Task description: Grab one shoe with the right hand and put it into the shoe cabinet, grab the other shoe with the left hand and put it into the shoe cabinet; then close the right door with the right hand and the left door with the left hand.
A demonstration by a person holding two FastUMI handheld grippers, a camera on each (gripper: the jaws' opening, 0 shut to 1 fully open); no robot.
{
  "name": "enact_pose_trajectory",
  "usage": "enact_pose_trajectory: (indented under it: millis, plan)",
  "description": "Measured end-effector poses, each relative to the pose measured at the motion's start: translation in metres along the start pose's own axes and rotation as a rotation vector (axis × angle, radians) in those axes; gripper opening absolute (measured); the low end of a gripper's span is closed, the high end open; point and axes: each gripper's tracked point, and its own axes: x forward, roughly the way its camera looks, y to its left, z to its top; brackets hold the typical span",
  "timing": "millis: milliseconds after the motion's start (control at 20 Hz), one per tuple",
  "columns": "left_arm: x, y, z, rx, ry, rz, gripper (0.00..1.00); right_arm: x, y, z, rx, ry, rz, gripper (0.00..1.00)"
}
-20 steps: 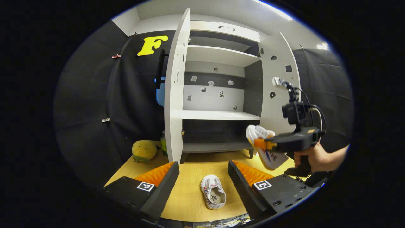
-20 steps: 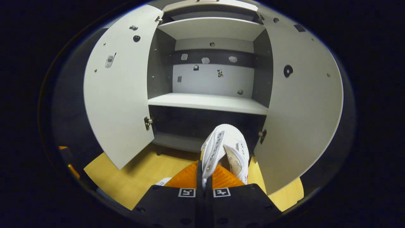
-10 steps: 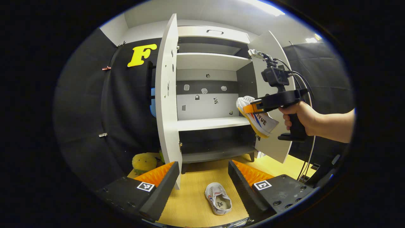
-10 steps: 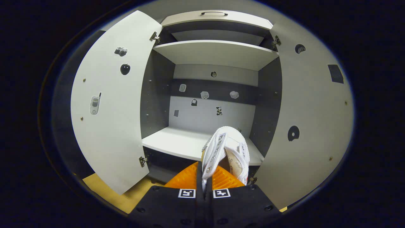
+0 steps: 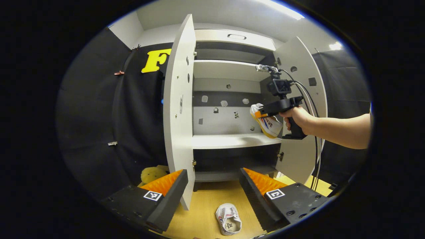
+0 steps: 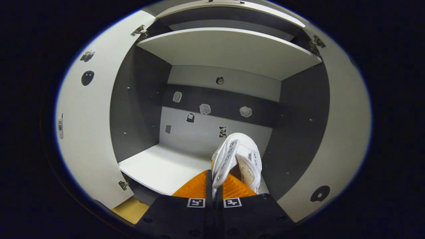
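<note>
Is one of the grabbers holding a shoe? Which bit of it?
Yes. The right gripper pinches a white shoe by the side edge of its opening. The left gripper is open and holds nothing; the other shoe lies on the floor.

My left gripper view sits low, well back, facing the open cabinet (image 5: 229, 99). My right gripper view looks close into its middle shelf (image 6: 162, 167); both share the shelves.

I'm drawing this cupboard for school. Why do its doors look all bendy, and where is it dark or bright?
Right gripper view: the wide lens bows the left door outward; the held shoe looks sharp. Left gripper view: a ceiling light glares, and the bottom compartment is in shadow.
</note>
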Motion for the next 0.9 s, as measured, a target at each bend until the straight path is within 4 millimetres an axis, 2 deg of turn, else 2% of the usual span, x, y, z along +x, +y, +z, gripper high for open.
enact_pose_trajectory:
  millis: [250, 350, 450, 550, 700, 750, 900]
  plan:
    - [0.006, 0.016, -0.004, -0.029, 0.026, 0.122, 0.97, 0.073, -0.018, -0.032, -0.041, 0.109, -0.025, 0.05]
    - [0.007, 0.019, -0.005, -0.028, 0.034, 0.155, 0.98, 0.093, -0.022, -0.044, -0.042, 0.164, -0.018, 0.05]
    - [0.009, 0.021, -0.006, -0.022, 0.049, 0.175, 0.98, 0.106, -0.023, -0.055, -0.019, 0.208, -0.013, 0.05]
    - [0.011, 0.023, 0.002, -0.051, 0.042, 0.188, 0.98, 0.117, -0.017, -0.069, 0.001, 0.268, 0.007, 0.05]
    - [0.009, 0.033, 0.009, -0.048, 0.027, 0.233, 0.98, 0.128, -0.012, -0.089, 0.023, 0.343, 0.011, 0.05]
    - [0.007, 0.035, 0.009, -0.042, 0.025, 0.247, 0.98, 0.138, -0.01, -0.094, 0.027, 0.355, 0.0, 0.05]
    - [0.0, 0.036, 0.006, -0.054, 0.031, 0.266, 0.98, 0.138, -0.007, -0.103, 0.067, 0.394, -0.017, 0.08]
